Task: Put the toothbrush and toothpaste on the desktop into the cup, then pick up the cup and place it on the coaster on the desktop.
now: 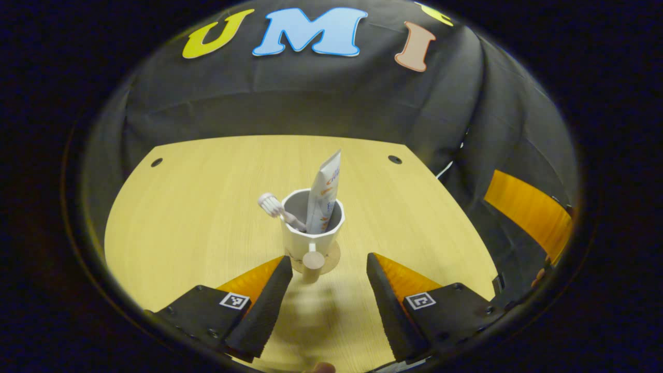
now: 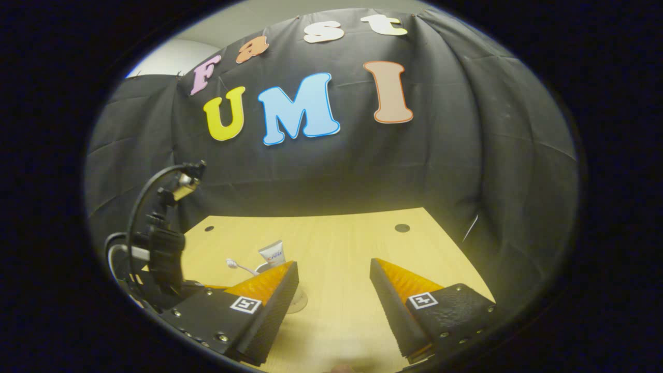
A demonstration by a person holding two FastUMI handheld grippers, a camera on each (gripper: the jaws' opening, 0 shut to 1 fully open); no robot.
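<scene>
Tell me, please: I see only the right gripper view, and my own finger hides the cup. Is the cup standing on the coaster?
Observer: Yes. In the left gripper view the cup stands upright on the coaster.
Operator: Are both items inside?
Observer: Yes. The toothpaste stands in it, and the toothbrush leans with its head over the rim.
Operator: Is anything gripping it?
Observer: No. The left gripper is open and clear of the cup, whose handle points toward it.
</scene>
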